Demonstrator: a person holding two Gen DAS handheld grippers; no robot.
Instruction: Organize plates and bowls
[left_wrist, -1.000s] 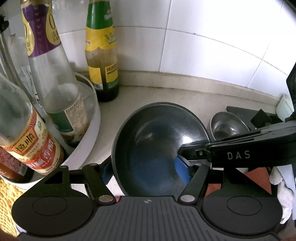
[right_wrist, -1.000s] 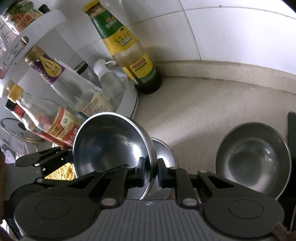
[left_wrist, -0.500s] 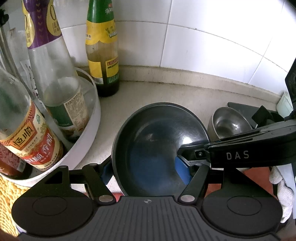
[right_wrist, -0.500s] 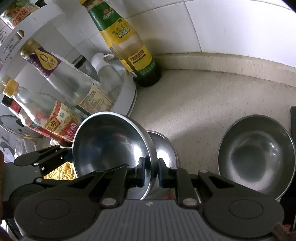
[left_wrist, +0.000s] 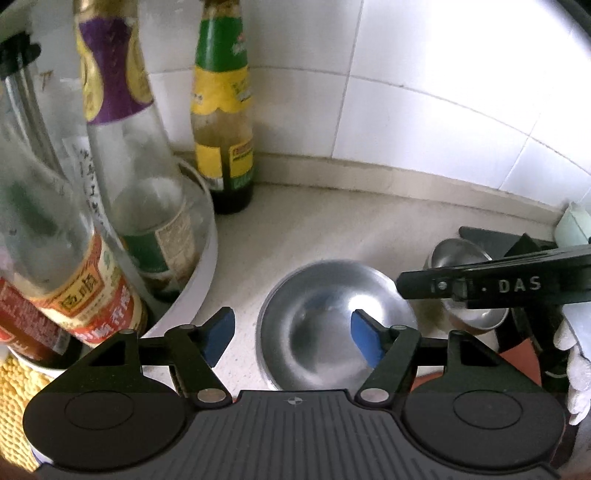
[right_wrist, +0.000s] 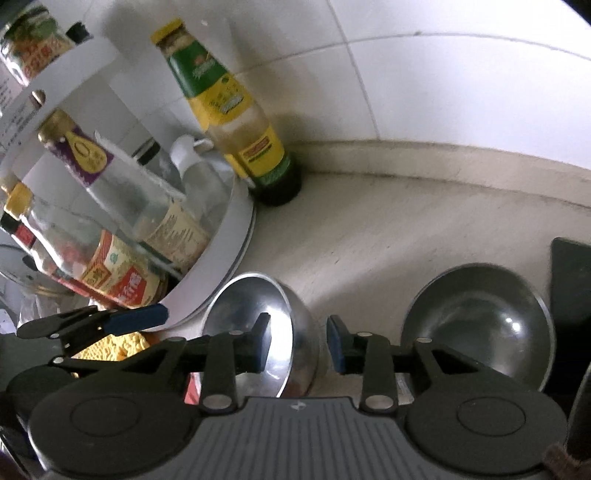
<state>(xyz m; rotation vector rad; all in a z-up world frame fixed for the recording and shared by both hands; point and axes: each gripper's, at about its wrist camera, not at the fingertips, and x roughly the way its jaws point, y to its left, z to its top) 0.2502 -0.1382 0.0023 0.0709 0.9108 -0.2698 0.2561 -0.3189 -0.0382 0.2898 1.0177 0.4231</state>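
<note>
The left gripper (left_wrist: 291, 334) has its blue-padded fingers (left_wrist: 364, 336) spread wide and grips nothing. A steel bowl (left_wrist: 332, 321) rests on the bench (left_wrist: 314, 229) below them; the right pad overlaps the bowl's interior at 3 o'clock, and the left pad stands outside the rim at 9 o'clock. The right gripper (right_wrist: 297, 345) has its fingers (right_wrist: 260, 347) parted with nothing clamped; the same steel bowl (right_wrist: 255, 314) sits under them, its right wall lying in the gap and the left pad over its hollow. Whether any pad touches the bowl cannot be told. In the right wrist view, a second, darker steel bowl (right_wrist: 480, 325) stands on the bench at 3 o'clock, apart from the first. A white round rack (right_wrist: 221, 251) holding bottles sits at 10 o'clock, just beside the first bowl. A green-and-yellow-labelled bottle (right_wrist: 236, 122) stands on the bench at 12 o'clock against the tiled wall (right_wrist: 443, 74).
</note>
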